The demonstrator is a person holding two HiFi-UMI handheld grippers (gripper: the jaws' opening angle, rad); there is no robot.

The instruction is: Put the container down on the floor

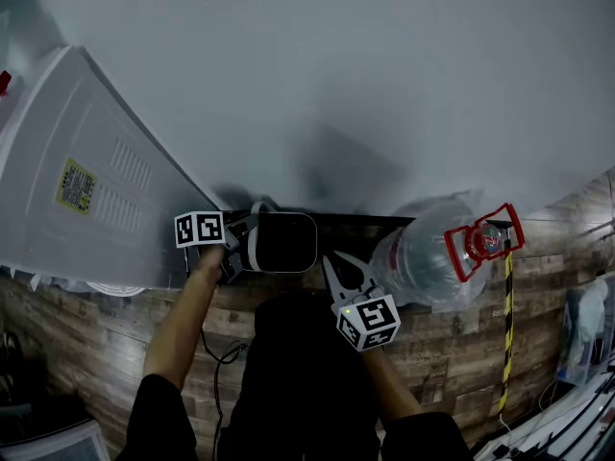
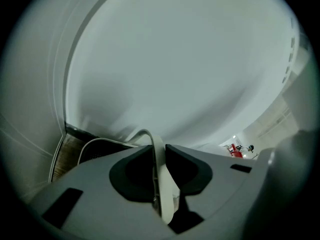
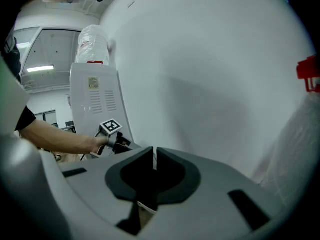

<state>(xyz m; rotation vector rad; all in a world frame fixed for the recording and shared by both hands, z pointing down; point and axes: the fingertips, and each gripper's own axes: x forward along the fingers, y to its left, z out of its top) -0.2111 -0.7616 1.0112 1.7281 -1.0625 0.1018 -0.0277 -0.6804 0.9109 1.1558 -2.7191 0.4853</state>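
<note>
The container (image 1: 284, 242), a white-rimmed tub with a dark inside, hung between the 2 grippers at the foot of the pale wall (image 1: 346, 84), over the wood-plank floor (image 1: 106, 325) (whether it touched the planks could not be told). The left gripper (image 1: 236, 249) was clamped on its white rim (image 2: 160, 184), the jaws tight against it. The right gripper (image 1: 336, 267) had its jaws all but together with a thin white sliver between them, apparently the tub's opposite edge. A white water dispenser (image 1: 86, 190) stood to the left. A clear water bottle (image 1: 423, 257) with a red handle (image 1: 485, 241) lay to the right.
</note>
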